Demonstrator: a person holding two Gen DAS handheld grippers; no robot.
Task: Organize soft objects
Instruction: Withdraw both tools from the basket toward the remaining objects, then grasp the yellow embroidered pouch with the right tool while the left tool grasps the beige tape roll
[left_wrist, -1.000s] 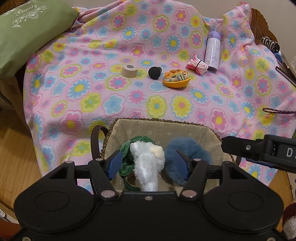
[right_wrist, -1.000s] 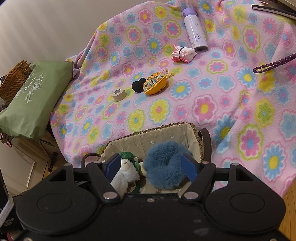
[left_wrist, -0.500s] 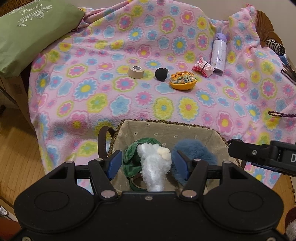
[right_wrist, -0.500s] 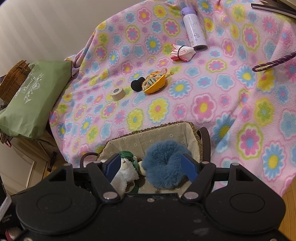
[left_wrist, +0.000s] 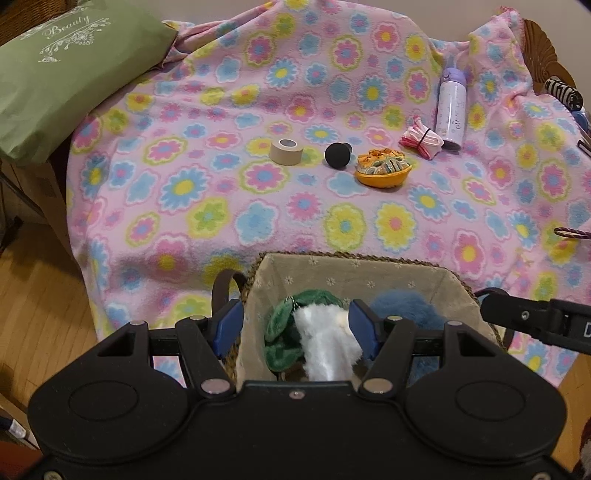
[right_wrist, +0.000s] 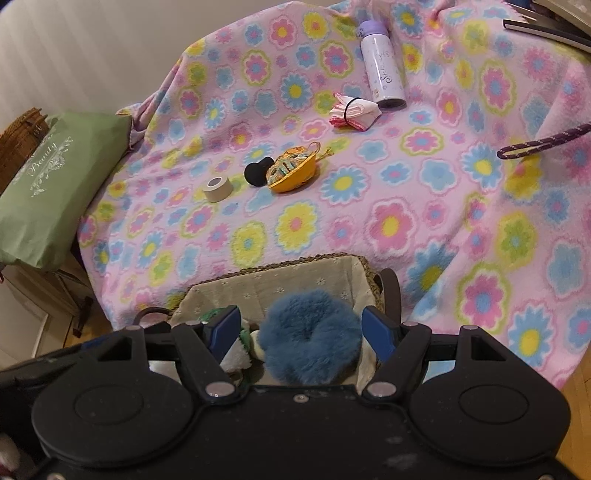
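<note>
Floral blanket (left_wrist: 258, 206) | one basket (left_wrist: 347, 264) – three soft toys | both hand-held grippers part-open, empty

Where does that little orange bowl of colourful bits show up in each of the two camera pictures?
Left wrist view: the orange bowl lies right of centre in the upper half, on the flowered blanket.
Right wrist view: the orange bowl is centre, upper half.
Shared landmark: the black ball just left of it.
</note>
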